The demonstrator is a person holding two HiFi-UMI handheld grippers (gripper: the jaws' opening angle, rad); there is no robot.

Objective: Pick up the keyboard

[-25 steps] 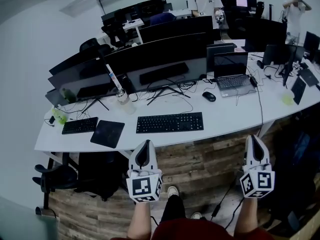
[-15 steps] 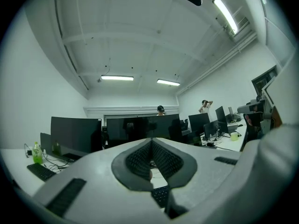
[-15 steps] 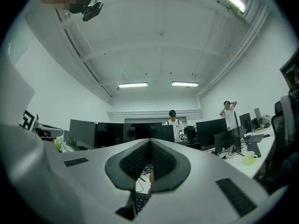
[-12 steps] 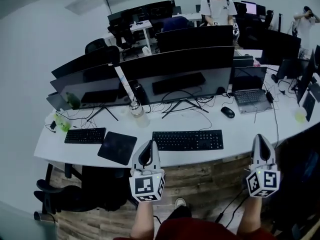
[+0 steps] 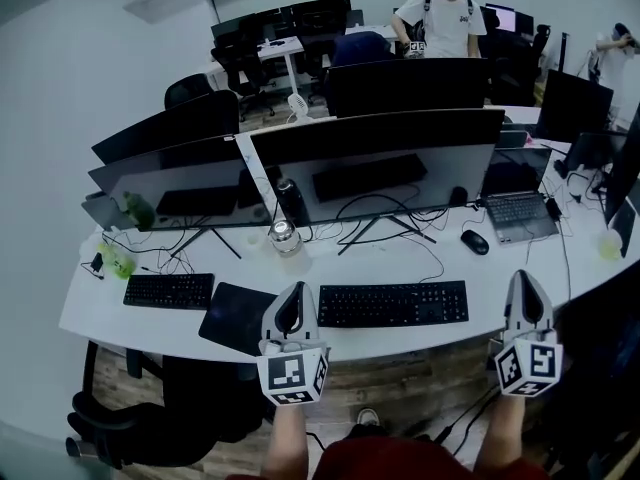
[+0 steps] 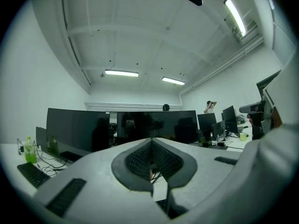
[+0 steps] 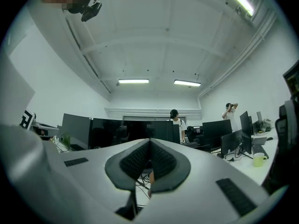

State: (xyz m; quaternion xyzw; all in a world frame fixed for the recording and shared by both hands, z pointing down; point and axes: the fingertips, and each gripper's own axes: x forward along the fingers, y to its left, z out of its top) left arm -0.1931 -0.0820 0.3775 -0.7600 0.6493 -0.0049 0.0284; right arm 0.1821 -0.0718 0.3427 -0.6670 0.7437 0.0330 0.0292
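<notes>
Left gripper (image 5: 291, 293) and right gripper (image 5: 522, 280): jaws together, nothing held.
Keyboard (image 5: 393, 304) lies lower centre on the desk (image 5: 480, 278), long axis left-right, between them; left gripper sits nearer its end.

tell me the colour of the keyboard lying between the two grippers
Black. The keyboard shows best in the head view.

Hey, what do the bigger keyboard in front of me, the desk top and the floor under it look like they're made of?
Keyboard: probably black plastic with a matte finish; the separate keys show no shine.
Desk top: smooth white laminate or painted board, judging by its even, seamless face.
Floor: wood planks or wood-look flooring; brown grain and board seams show.
</notes>
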